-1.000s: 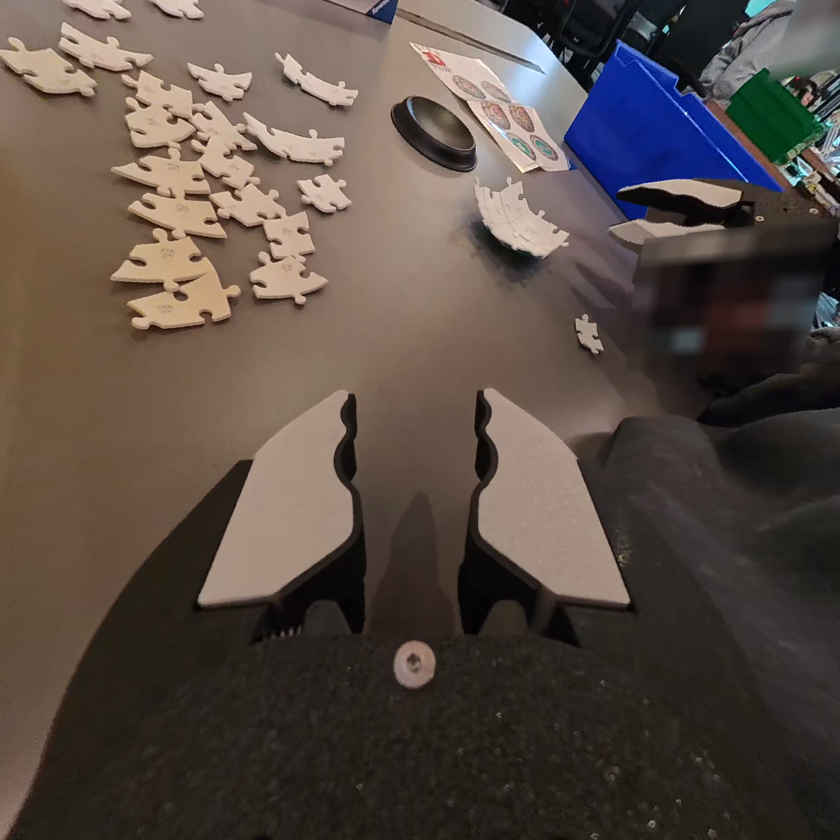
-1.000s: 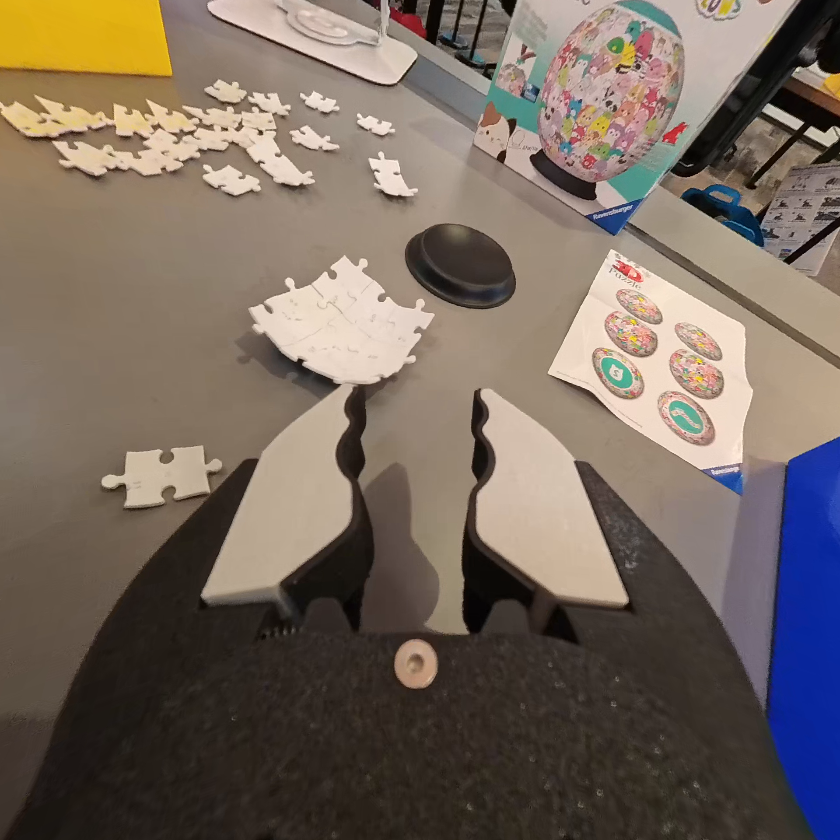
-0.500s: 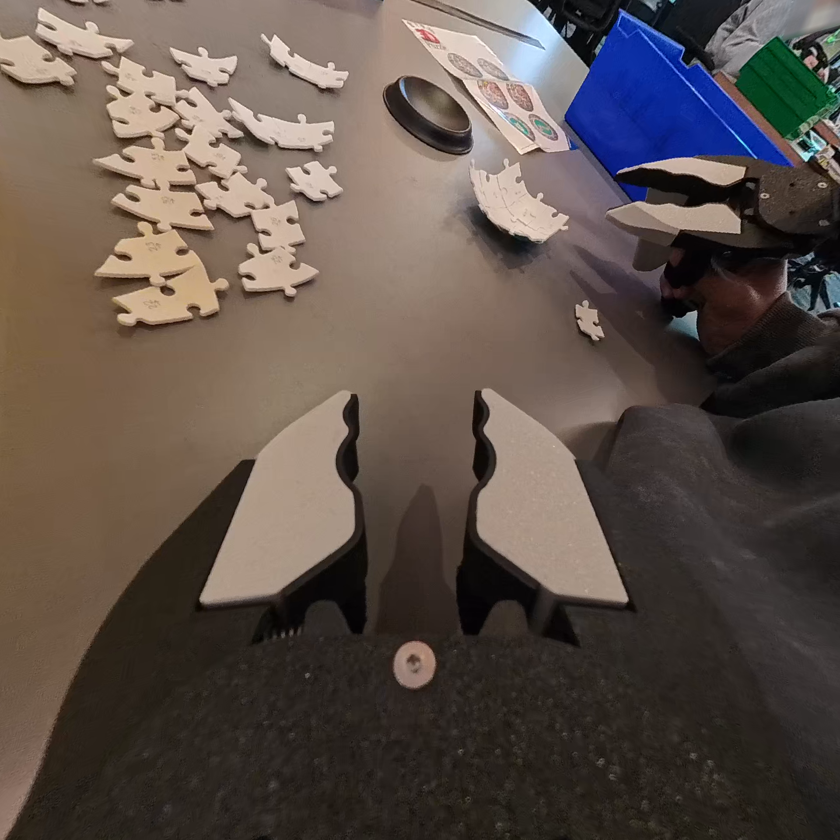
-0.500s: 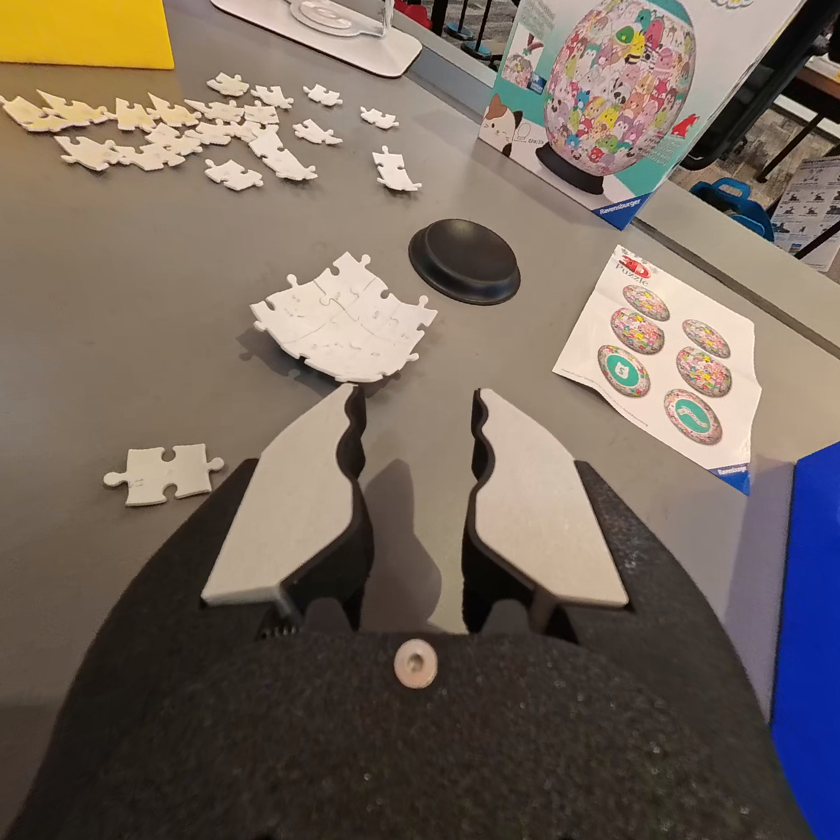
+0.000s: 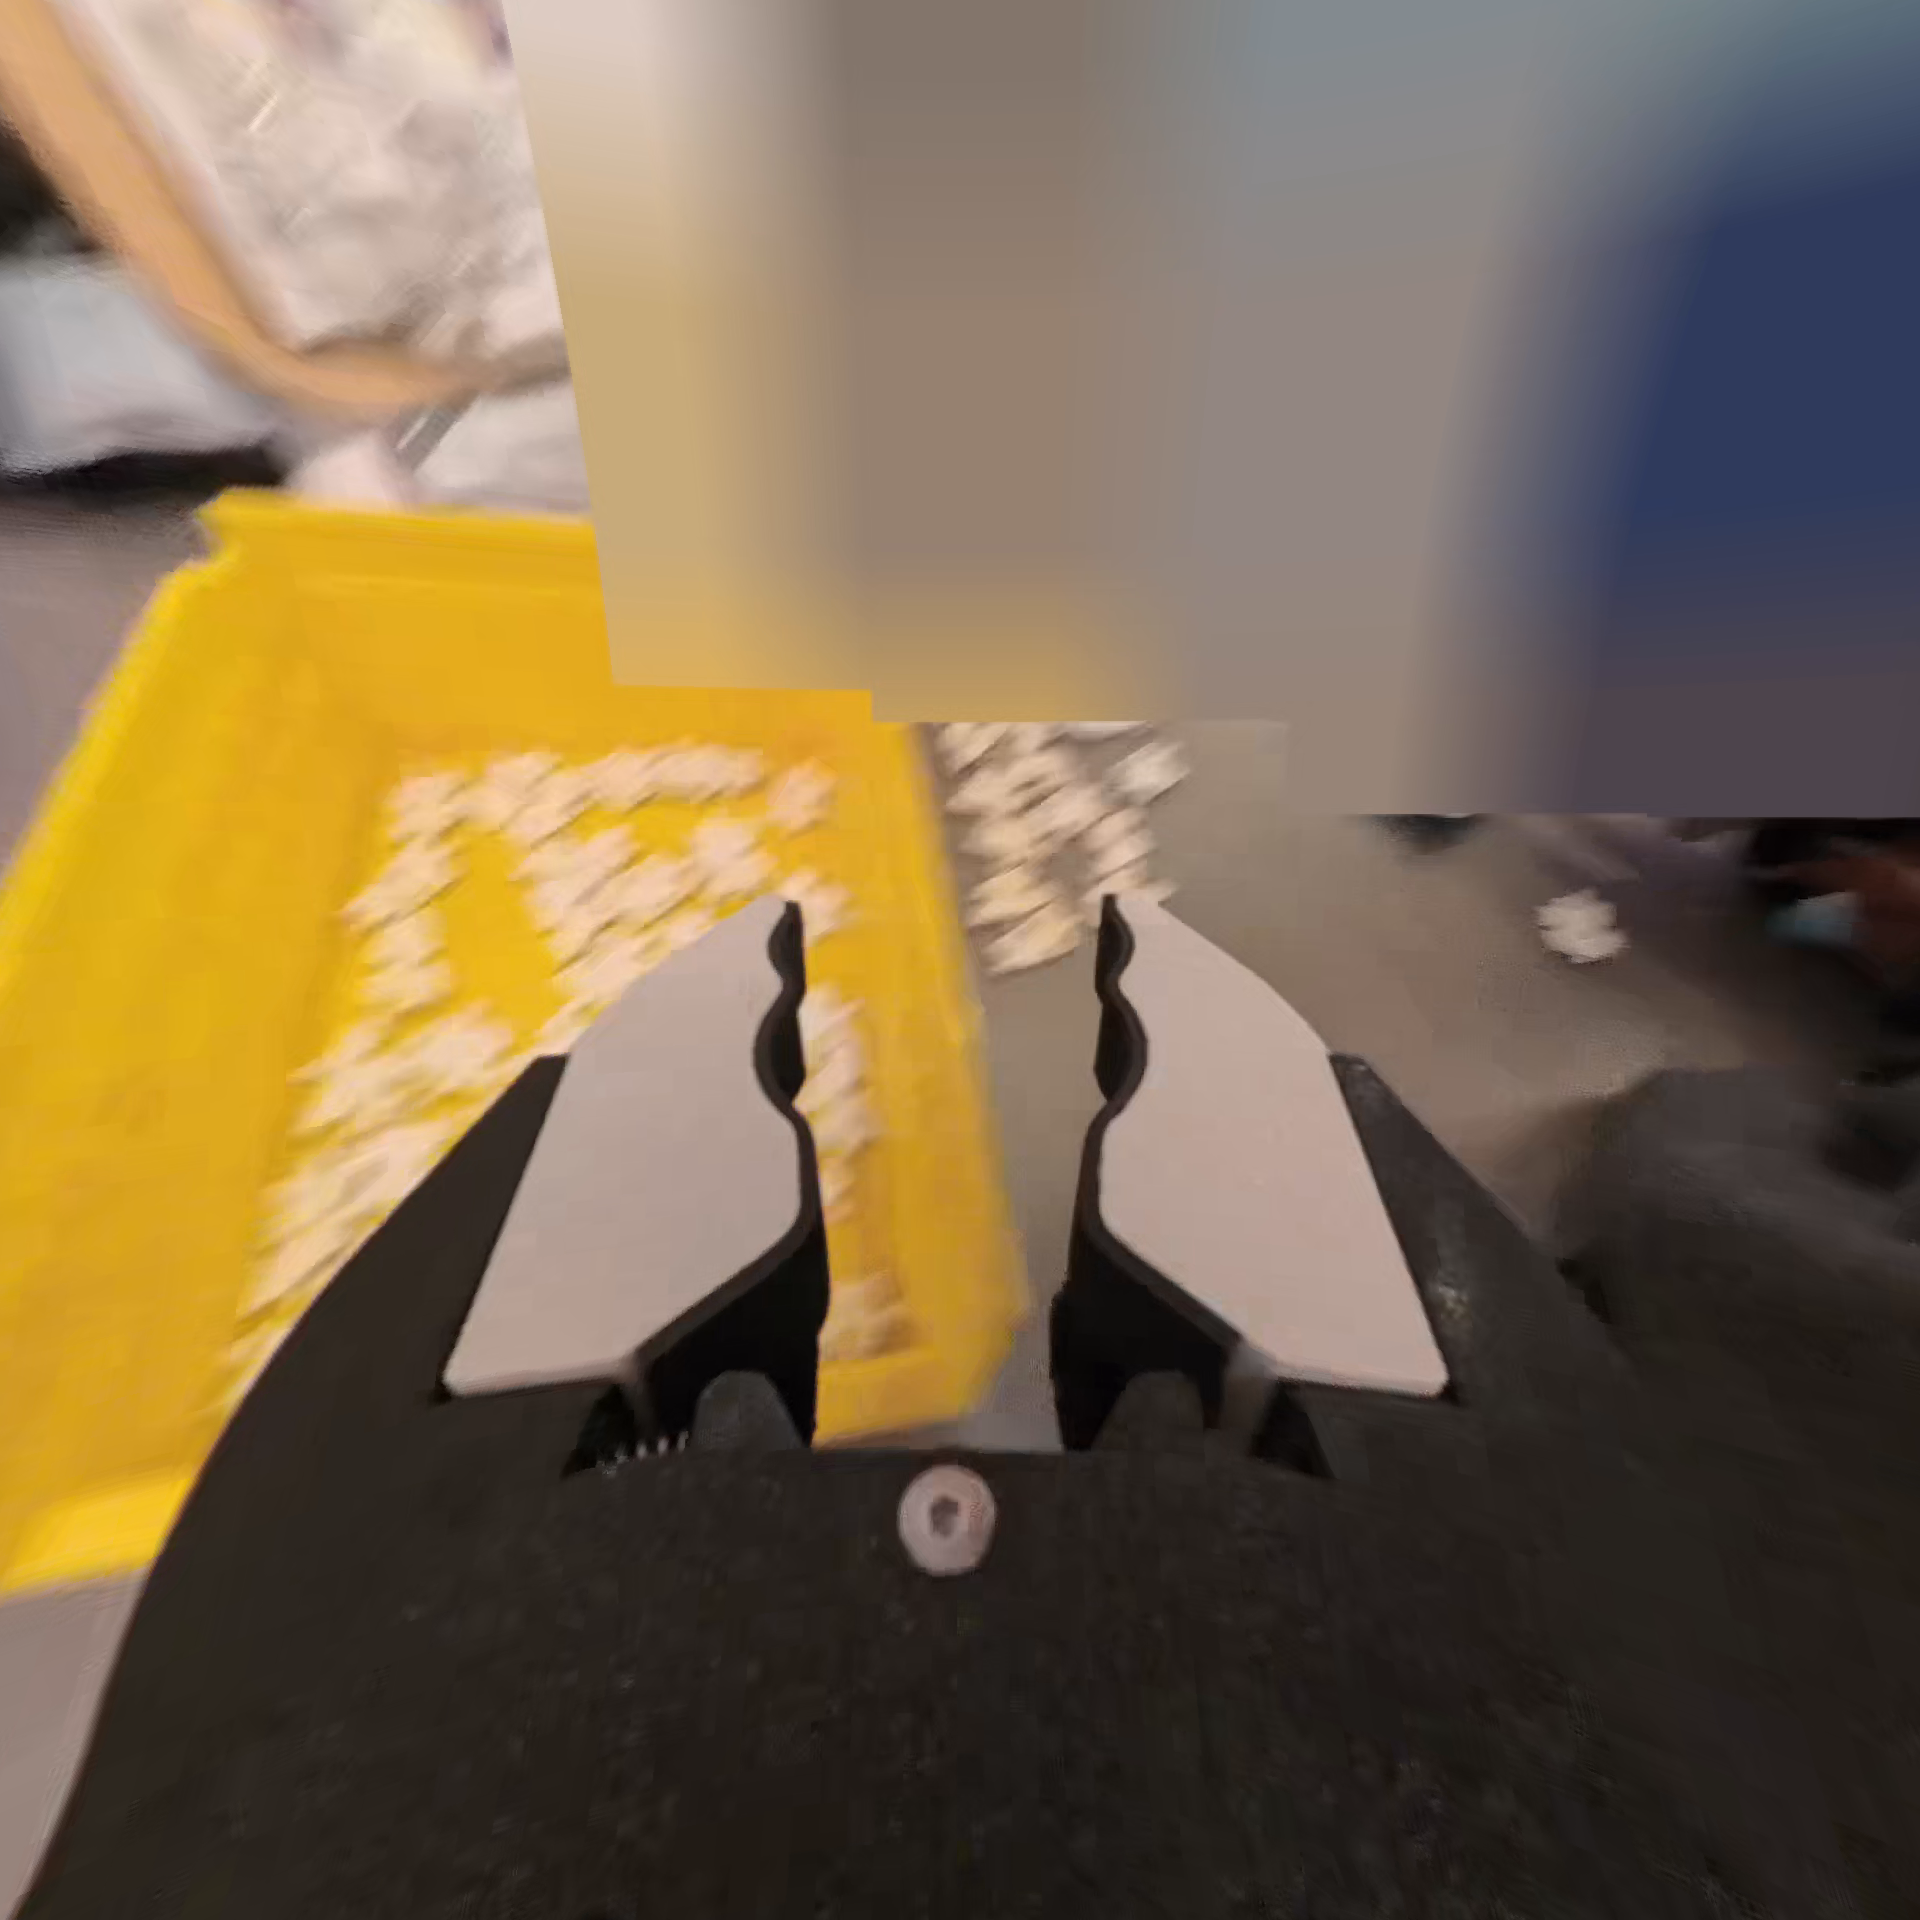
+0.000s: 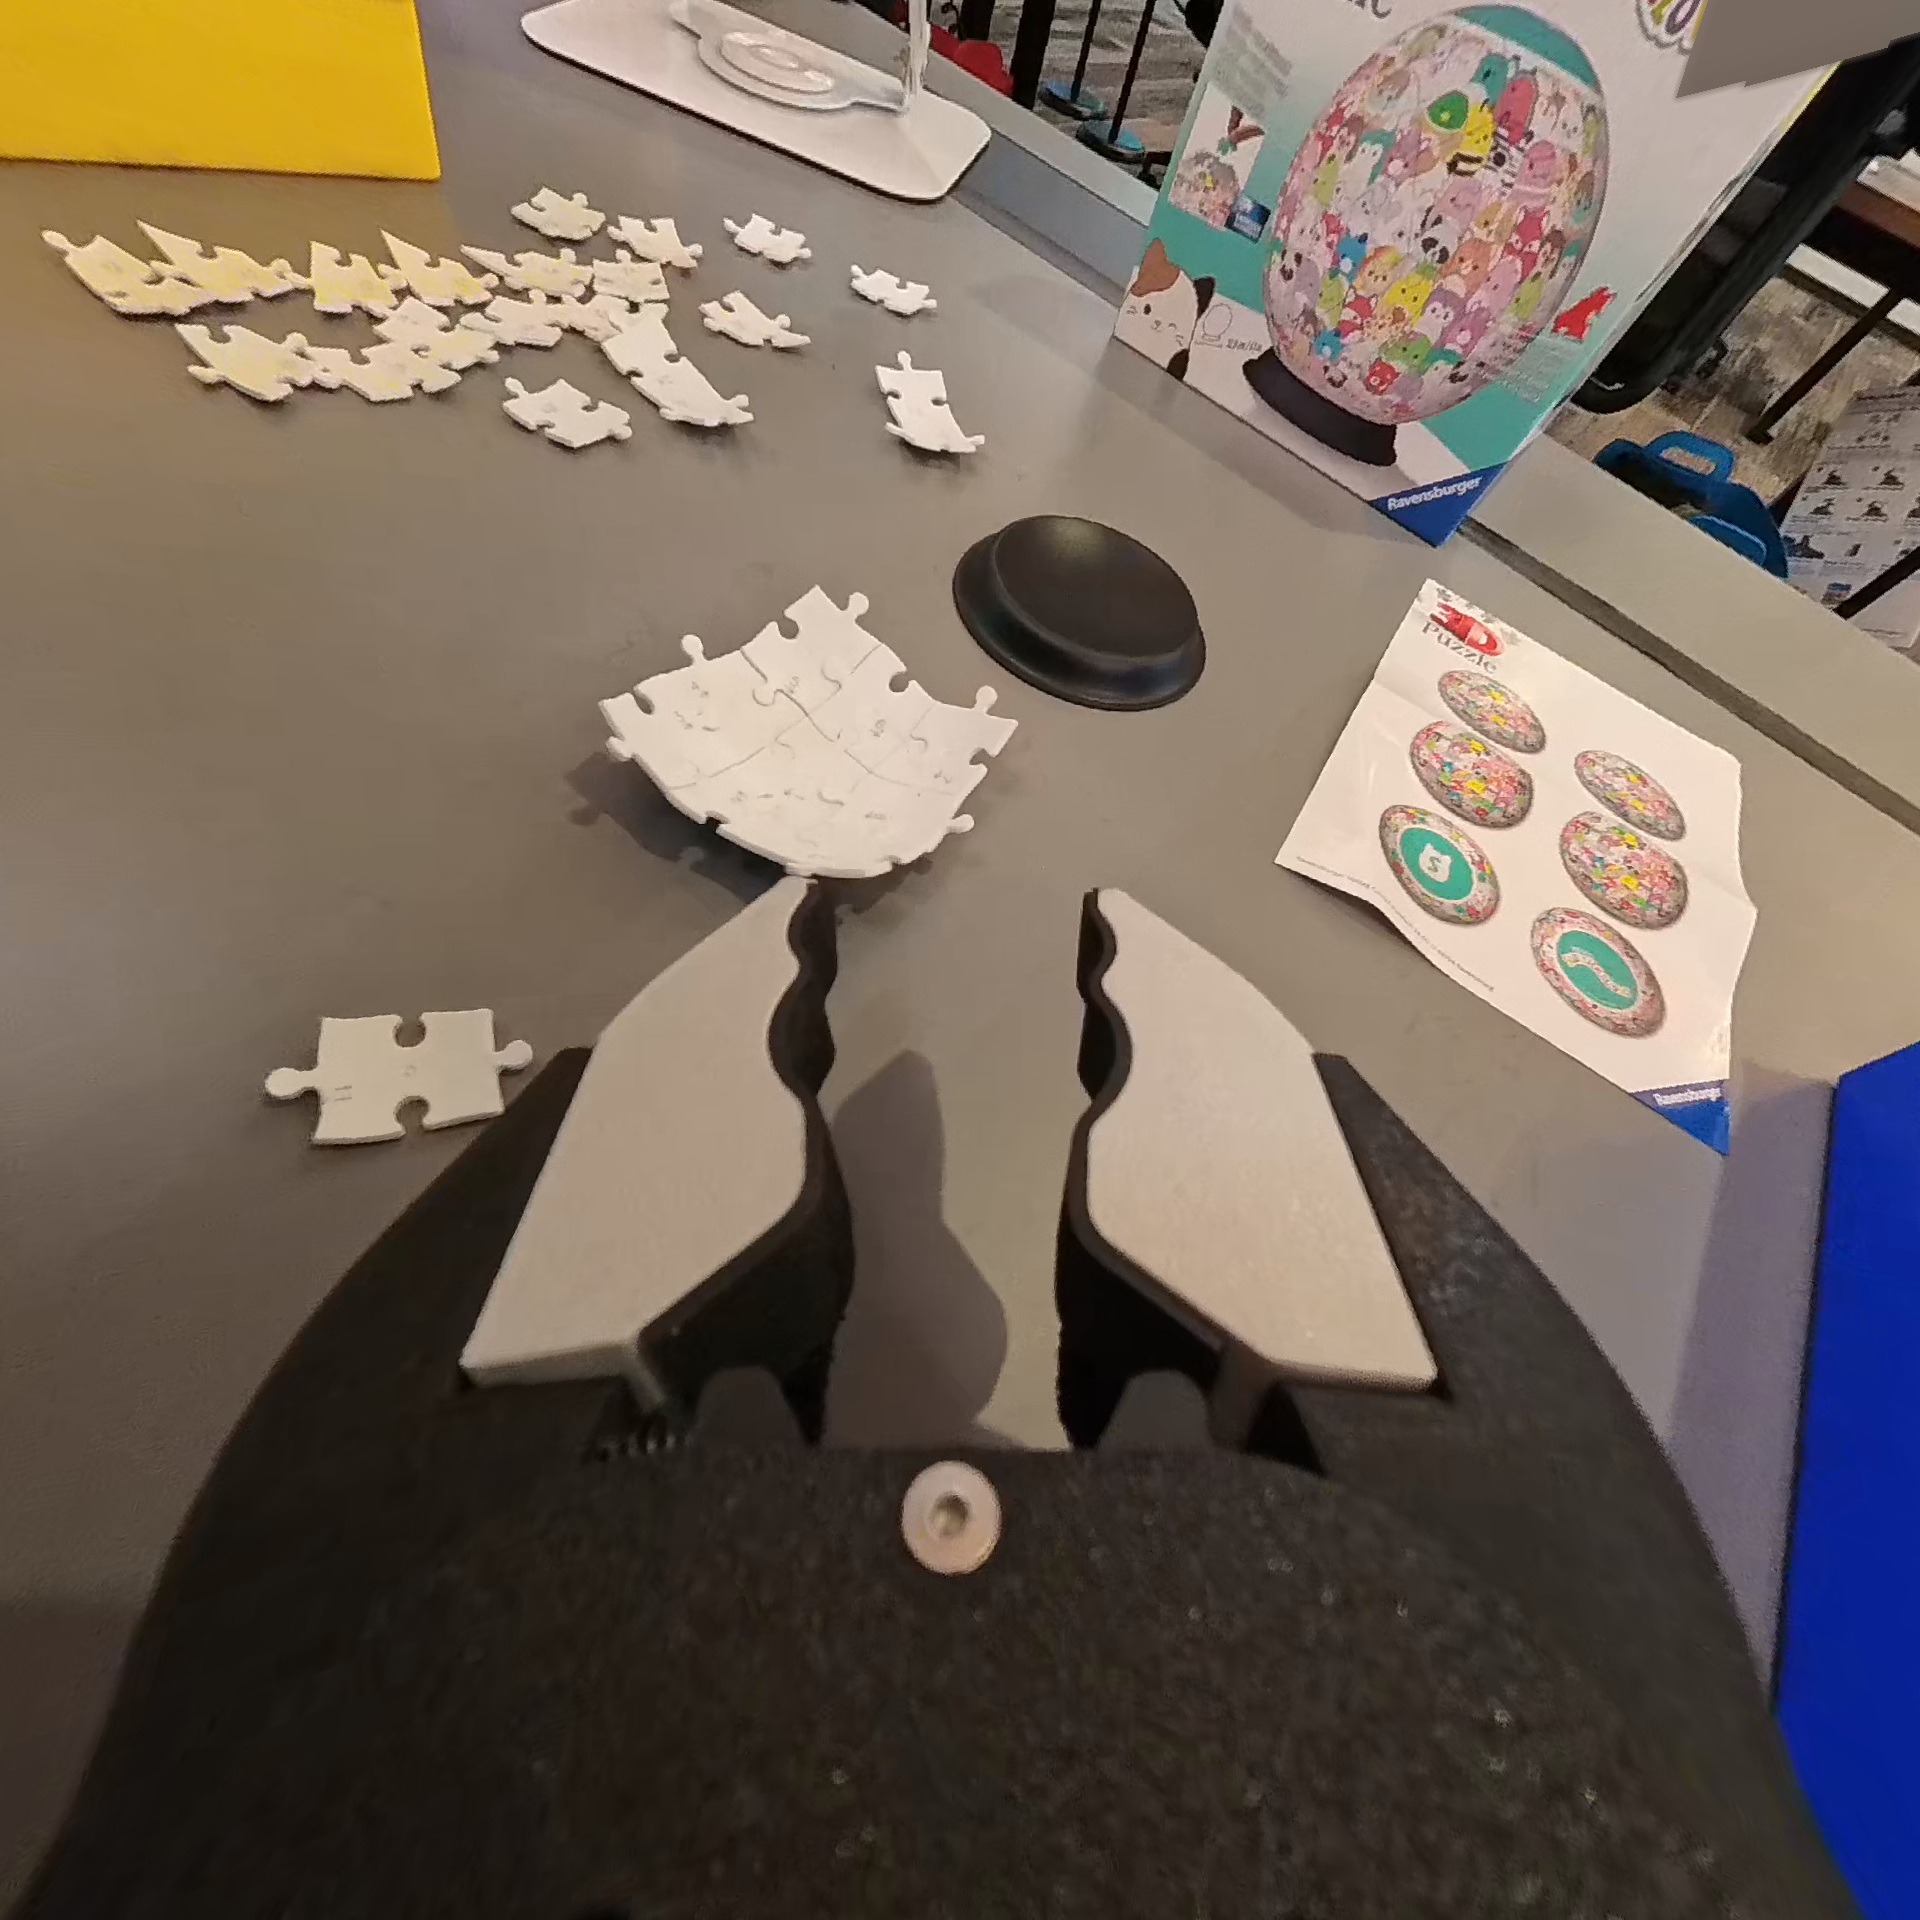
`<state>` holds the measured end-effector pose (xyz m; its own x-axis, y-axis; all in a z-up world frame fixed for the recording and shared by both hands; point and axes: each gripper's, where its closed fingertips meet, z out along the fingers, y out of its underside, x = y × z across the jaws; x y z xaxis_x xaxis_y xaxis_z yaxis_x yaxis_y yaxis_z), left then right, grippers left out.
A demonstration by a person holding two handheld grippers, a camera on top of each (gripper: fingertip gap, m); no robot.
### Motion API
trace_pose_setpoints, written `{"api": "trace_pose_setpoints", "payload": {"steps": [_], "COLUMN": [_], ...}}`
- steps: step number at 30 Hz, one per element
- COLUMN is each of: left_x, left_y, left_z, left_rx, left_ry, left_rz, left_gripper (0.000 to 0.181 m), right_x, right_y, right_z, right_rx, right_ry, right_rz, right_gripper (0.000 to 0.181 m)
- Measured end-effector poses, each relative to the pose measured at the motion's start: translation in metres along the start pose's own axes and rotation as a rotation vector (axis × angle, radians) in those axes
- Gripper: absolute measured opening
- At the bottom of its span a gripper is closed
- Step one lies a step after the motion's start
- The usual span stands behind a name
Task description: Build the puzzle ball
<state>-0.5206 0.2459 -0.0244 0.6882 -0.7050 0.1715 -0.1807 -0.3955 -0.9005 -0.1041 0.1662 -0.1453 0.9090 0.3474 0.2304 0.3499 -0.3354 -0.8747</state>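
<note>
Swung my left gripper [image 5: 948, 914] off the table's loose pieces toward the yellow bin [image 5: 208, 831] of pieces, fingers spread, empty; right gripper [image 6: 945, 904] spread, empty, just short of the curved assembled section [image 6: 800, 758] beside the black stand [image 6: 1081, 613], so likely fetching the next piece.

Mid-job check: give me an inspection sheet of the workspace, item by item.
Surface: grey table, flat.
Job's things: curved assembled section beside black stand; joined two-piece bit near the right gripper; loose pieces spread at the far left; more, blurred, in the yellow bin.
Clutter: puzzle box, instruction leaflet, blue bin, white base plate.
Grippers: left gripper open, empty; right gripper open, empty.
Cables: nothing seen.
Surroundings: left wrist view motion-blurred; furniture beyond the table.
</note>
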Motion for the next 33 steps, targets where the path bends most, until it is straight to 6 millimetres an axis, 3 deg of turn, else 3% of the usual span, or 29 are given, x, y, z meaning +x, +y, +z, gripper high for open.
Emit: {"api": "trace_pose_setpoints", "payload": {"steps": [2, 4, 8, 12, 18, 21, 25, 28, 33], "left_x": [-0.046, -0.067, -0.088, -0.087, -0.089, -0.087, -0.084, -0.089, -0.082], "left_y": [0.021, 0.05, 0.098, 0.126, 0.127, 0.129, 0.131, 0.13, 0.124], "left_z": [0.008, 0.025, 0.059, 0.073, 0.083, 0.082, 0.08, 0.078, 0.079], "left_rx": [-0.252, -0.479, -0.75, -0.872, -0.862, -0.863, -0.838, -0.835, -0.799], "left_ry": [-0.09, -0.039, 0.082, 0.2, 0.187, 0.184, 0.198, 0.171, 0.178], "left_rz": [0.039, 0.133, 0.27, 0.312, 0.401, 0.439, 0.433, 0.422, 0.403], "left_gripper": [0.056, 0.049, 0.05, 0.05, 0.045, 0.017, 0.0, 0.0, 0.042], "right_x": [0.0, 0.0, 0.001, 0.002, 0.001, 0.0, -0.001, -0.001, -0.001], "right_y": [0.0, -0.001, -0.003, -0.004, -0.002, 0.0, 0.001, 0.001, 0.0], "right_z": [0.0, -0.001, -0.003, -0.004, -0.002, -0.001, 0.001, 0.001, 0.0], "right_rx": [0.003, 0.011, 0.032, 0.039, 0.016, 0.003, -0.008, -0.008, -0.003], "right_ry": [0.001, 0.003, 0.003, 0.002, 0.0, 0.004, 0.006, 0.007, 0.007], "right_rz": [-0.003, -0.003, 0.008, 0.016, 0.007, -0.004, -0.015, -0.018, -0.021], "right_gripper": [0.044, 0.044, 0.044, 0.044, 0.044, 0.044, 0.044, 0.044, 0.044]}}
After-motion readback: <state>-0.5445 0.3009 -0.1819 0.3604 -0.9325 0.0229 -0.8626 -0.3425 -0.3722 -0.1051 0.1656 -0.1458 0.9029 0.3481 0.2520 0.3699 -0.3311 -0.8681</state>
